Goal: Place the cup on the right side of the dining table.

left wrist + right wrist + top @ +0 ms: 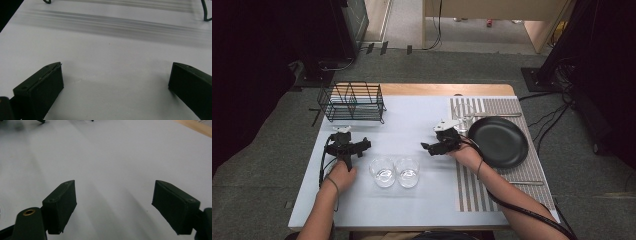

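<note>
Both tongs rest low over the pale table (422,205) in the high view: the left gripper (348,146) at nine o'clock, just in front of the wire rack (352,101), and the right gripper (437,146) near the centre, each with jaws apart and empty. Two clear glasses (395,171) stand touching at six o'clock between the hands; a black plate (499,141) lies on the striped mat (532,172) at three o'clock

Left gripper view: the jaws spread wide over bare table, rack feet (205,15) at twelve o'clock

Right gripper view: the jaws likewise stand wide apart, holding nothing
</note>
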### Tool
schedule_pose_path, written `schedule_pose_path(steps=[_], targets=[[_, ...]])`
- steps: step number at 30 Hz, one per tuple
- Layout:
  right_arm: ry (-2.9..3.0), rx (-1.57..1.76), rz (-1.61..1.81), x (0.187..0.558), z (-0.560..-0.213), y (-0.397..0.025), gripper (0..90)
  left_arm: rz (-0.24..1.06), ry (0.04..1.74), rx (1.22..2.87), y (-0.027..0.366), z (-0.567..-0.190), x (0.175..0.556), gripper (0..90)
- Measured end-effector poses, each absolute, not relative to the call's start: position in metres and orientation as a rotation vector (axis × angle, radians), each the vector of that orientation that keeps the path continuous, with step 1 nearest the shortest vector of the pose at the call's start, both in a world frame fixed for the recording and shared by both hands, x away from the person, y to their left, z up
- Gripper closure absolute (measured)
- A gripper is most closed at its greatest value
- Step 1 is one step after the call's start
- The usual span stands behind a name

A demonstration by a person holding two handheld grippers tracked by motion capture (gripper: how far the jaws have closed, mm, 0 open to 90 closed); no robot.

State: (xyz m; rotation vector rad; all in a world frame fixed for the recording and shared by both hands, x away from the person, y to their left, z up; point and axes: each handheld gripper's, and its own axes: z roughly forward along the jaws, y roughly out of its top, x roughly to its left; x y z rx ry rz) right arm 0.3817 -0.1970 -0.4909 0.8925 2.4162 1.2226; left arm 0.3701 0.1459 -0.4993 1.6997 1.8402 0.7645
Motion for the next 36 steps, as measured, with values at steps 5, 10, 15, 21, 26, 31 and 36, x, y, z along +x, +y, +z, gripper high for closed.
schedule_pose_path(steps=[5,10,15,21,26,31,36], targets=[[2.437,0.882,1.219,0.38,-0.494,-0.193,19.3,0.765,1.84,1.7,0.146,-0.499,0.37,0.0],[2.451,0.872,1.213,0.379,-0.496,-0.19,19.2,0.765,1.84,1.7,0.146,-0.499,0.37,0.0],[2.459,0.866,1.201,0.379,-0.499,-0.189,19.2,0.765,1.84,1.7,0.146,-0.499,0.37,0.0],[2.461,0.873,1.2,0.379,-0.499,-0.189,19.3,0.765,1.84,1.7,0.146,-0.499,0.37,0.0],[2.47,0.895,1.196,0.382,-0.5,-0.189,19.6,0.765,1.84,1.7,0.146,-0.499,0.37,0.0],[2.502,0.9,1.127,0.384,-0.501,-0.185,21.5,0.766,1.84,1.7,0.146,-0.499,0.37,0.0],[2.504,0.901,1.125,0.384,-0.501,-0.185,21.2,0.766,1.84,1.7,0.146,-0.499,0.37,0.0]])
